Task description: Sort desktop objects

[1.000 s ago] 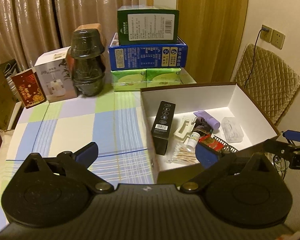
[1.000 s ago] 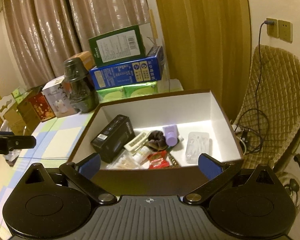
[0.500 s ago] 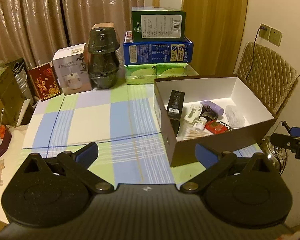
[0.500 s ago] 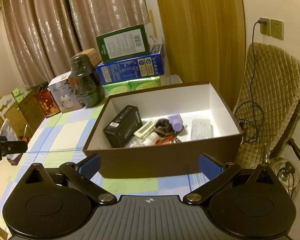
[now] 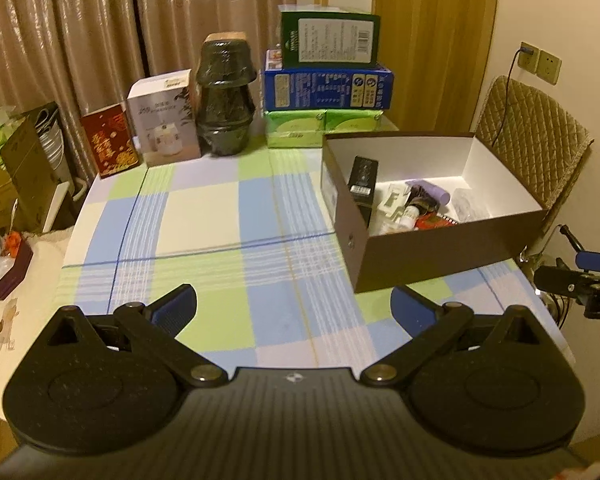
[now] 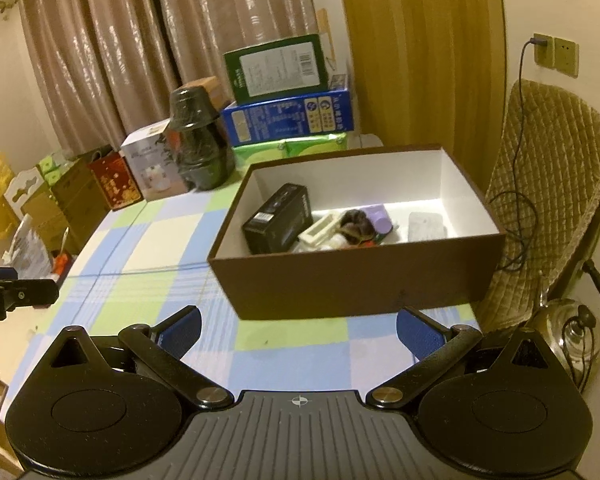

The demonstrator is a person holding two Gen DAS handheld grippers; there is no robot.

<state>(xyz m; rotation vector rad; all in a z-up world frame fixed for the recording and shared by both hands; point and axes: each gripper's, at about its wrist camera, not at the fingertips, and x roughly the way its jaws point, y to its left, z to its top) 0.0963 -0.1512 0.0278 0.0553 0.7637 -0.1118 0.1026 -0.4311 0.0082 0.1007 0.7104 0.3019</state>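
Note:
A brown cardboard box (image 5: 440,248) (image 6: 360,280) with a white inside stands at the right of the checked tablecloth (image 5: 220,220). In it lie a black carton (image 6: 278,224) (image 5: 362,188), a purple tube (image 6: 378,218), a cream clip (image 6: 318,230), a dark hair tie, a small bottle and a clear case (image 6: 426,226). My left gripper (image 5: 294,308) hangs open and empty over the cloth's near part, left of the box. My right gripper (image 6: 298,330) is open and empty just in front of the box's near wall.
At the table's back stand stacked green and blue cartons (image 5: 328,80), a black wrapped stack of pots (image 5: 226,96), a white carton (image 5: 164,120) and a red carton (image 5: 110,140). A padded chair (image 6: 548,184) and a kettle (image 6: 572,336) are to the right. More boxes crowd the left.
Both grippers have drawn back and away from the box, which now looks smaller and farther. More tablecloth shows in front of each. Both stay open and empty.

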